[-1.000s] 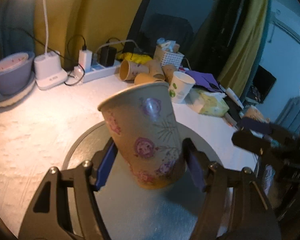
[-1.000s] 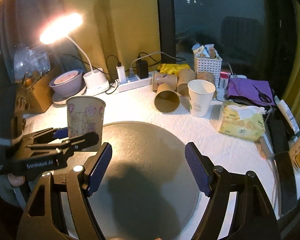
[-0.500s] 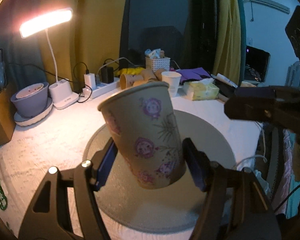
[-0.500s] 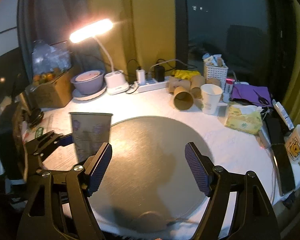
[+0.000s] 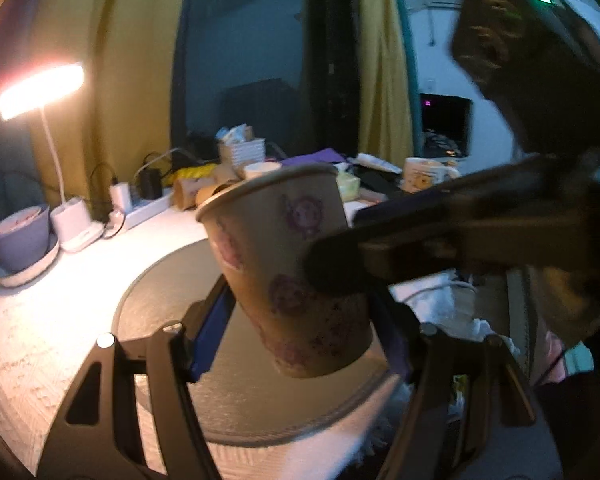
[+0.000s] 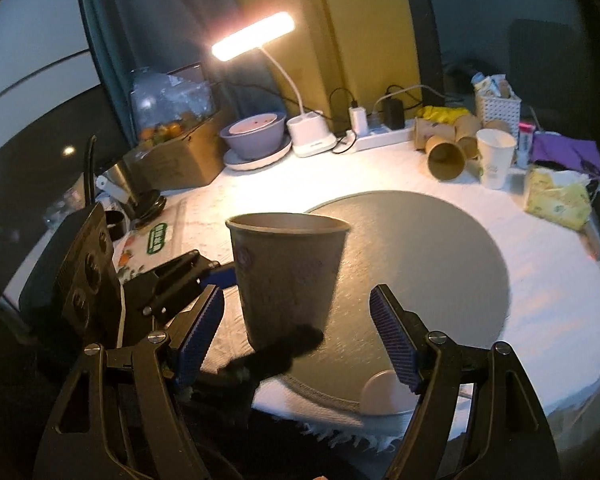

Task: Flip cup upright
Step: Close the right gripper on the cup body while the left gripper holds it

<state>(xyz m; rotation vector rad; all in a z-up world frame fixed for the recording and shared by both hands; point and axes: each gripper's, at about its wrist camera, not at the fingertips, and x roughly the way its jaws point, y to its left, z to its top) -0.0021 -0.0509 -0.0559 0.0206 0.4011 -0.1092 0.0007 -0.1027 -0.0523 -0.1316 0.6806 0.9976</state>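
Observation:
A tan paper cup with purple flower prints [image 5: 288, 268] is held rim up, slightly tilted, between the blue pads of my left gripper [image 5: 300, 316], above the near edge of a round grey mat [image 5: 172, 280]. In the right wrist view the same cup [image 6: 286, 272] hangs above the mat [image 6: 432, 256], with the left gripper [image 6: 220, 276] gripping it from the left. My right gripper [image 6: 296, 336] is open and empty, its fingers on either side of the cup's lower part without touching. One right finger [image 5: 440, 240] crosses in front of the cup.
At the back stand a lit desk lamp [image 6: 256, 36], a purple bowl [image 6: 256, 136], a power strip [image 6: 380, 138], several paper cups lying on their sides [image 6: 446, 156], an upright white cup [image 6: 494, 156], a tissue pack [image 6: 558, 196] and a white basket [image 6: 498, 108]. A cardboard box [image 6: 176, 156] is at left.
My left gripper has lifted and pulled the cup back toward the near table edge. My right gripper has moved in, so its open fingers now flank the cup.

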